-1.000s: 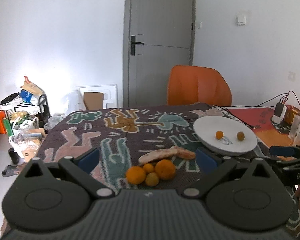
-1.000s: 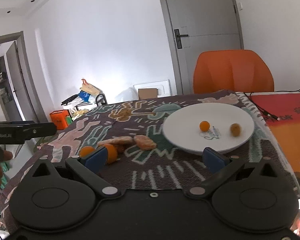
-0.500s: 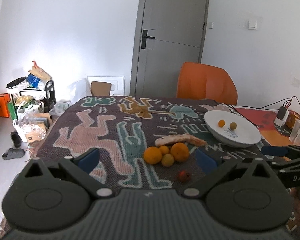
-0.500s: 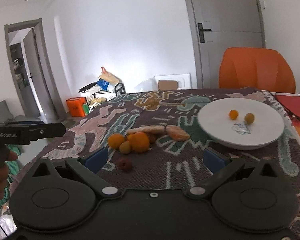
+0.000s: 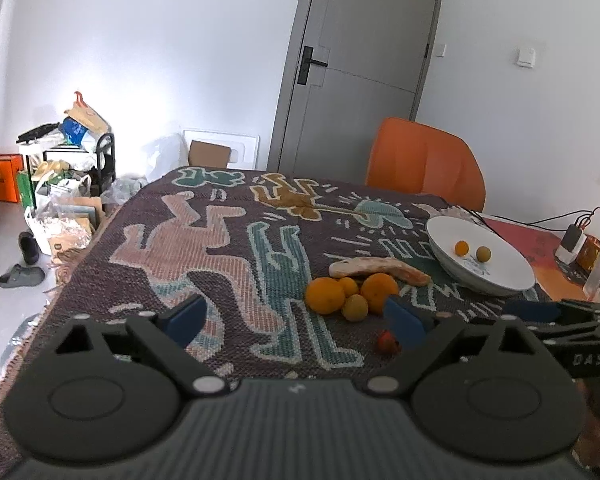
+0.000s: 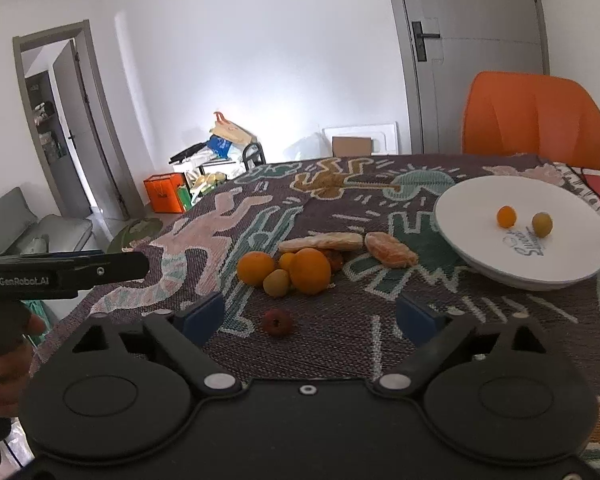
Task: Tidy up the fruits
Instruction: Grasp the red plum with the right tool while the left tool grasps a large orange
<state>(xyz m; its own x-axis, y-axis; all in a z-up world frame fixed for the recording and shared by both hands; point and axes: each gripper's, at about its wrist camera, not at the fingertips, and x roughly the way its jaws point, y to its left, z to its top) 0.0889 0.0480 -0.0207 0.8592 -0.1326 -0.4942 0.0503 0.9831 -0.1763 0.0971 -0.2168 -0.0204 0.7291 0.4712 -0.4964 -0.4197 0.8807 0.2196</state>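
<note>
Between my right gripper's [image 6: 306,316] fingers, which are closing on nothing yet, a small red fruit [image 6: 277,322] lies just ahead, slightly toward the left finger. Beyond it sits the orange cluster [image 6: 286,270], then the white plate [image 6: 480,268] off to the right. My left gripper [image 5: 296,322], also closing and empty, has that fruit by its right finger; I judge the right hand better lined up.
</note>
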